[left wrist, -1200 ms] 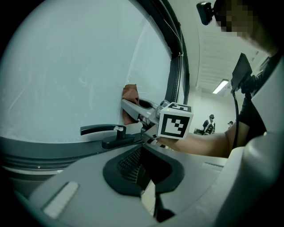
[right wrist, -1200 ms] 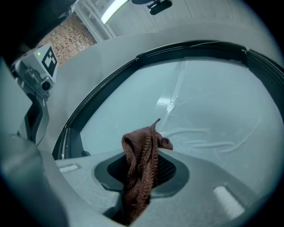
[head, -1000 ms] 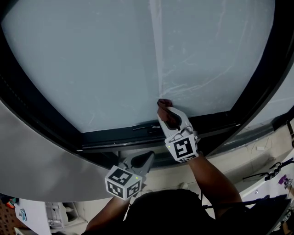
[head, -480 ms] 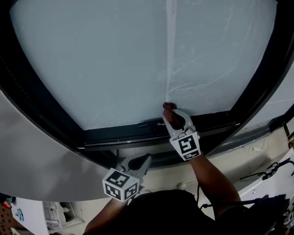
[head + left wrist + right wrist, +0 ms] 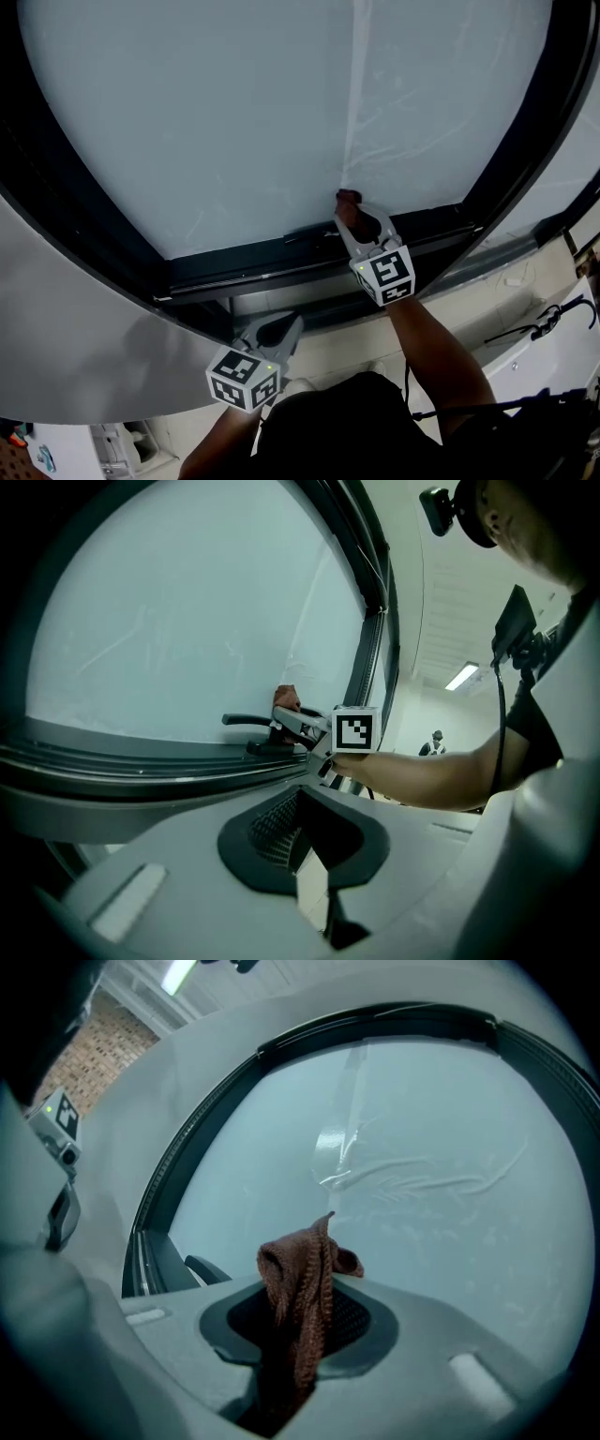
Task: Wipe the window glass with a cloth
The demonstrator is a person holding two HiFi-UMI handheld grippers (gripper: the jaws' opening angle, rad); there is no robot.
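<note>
Only the tip of the brown knitted cloth (image 5: 348, 199) shows from the head view, the rest being tucked inside the right claw (image 5: 359, 223), and no view makes plain whether the fabric actually presses on the pane. The frosted pale window glass (image 5: 216, 122) is cut off at the top and sides, and nothing can be made out through it. In the right gripper view the right claw (image 5: 300, 1330) is clamped on the cloth (image 5: 302, 1279), which stands up in a crumpled fold between the two jaws. The cloth sits at the bottom edge of the glass, at the foot of a pale vertical streak (image 5: 354, 94), with faint smears to its right. The left claw (image 5: 281, 330) hangs lower, well apart from the pane, its jaws drawn together with nothing between them in the left gripper view (image 5: 300, 841). Just beneath the cloth runs the dark window frame (image 5: 262, 267), with a black lever handle (image 5: 246, 721) beside the right claw. Broad open glass spreads above and to the left; the frame's right upright (image 5: 525, 122) stands near.
</note>
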